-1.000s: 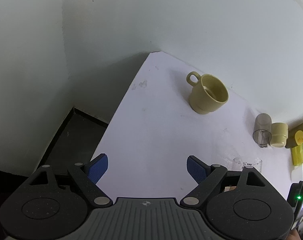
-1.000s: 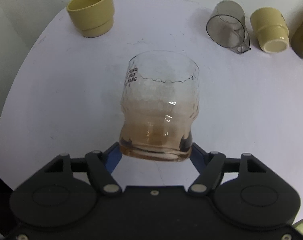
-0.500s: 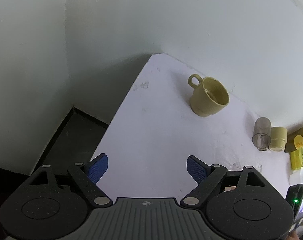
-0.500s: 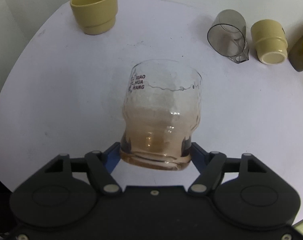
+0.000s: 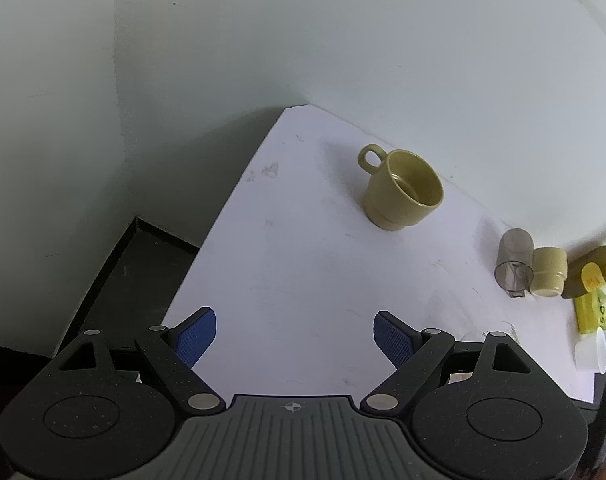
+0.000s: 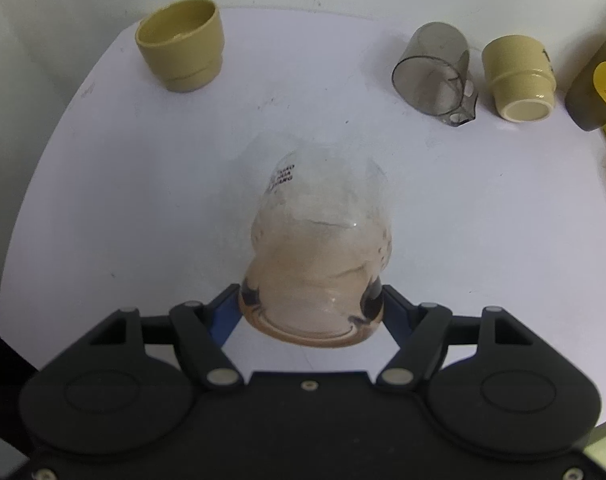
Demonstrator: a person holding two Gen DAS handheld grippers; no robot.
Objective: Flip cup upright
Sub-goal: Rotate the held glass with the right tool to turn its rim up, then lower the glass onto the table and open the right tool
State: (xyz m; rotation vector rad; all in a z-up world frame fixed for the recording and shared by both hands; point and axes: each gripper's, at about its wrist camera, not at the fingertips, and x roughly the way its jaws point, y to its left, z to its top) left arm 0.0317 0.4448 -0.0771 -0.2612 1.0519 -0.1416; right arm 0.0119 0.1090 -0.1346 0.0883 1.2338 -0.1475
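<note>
your right gripper [image 6: 311, 304] was clamped on the thick base of the clear dimpled glass cup [image 6: 319, 248], 1 blue pad on each side of the foot. the cup was held over the middle of the white table [image 6: 143, 208], its base toward the camera and its rim pointing away and down toward the tabletop; whether the rim touched the surface could not be told through the blur. printed lettering on the wall of the glass read inverted. by that evidence the grasp was made, and the turn to upright was judged in progress, not complete; setting down and release remained.

your left gripper [image 5: 295, 336] hung idle over the near edge of the table, jaws spread wide with nothing between them.

other items noted: 1 olive mug [image 6: 181, 62] standing upright at the far left, 1 smoky plastic cup [image 6: 435, 76] and 1 cream cup [image 6: 519, 78] lying on their sides at the far right, close together and well apart from the glass, and 1 dark bottle [image 6: 591, 88] at the right edge.
</note>
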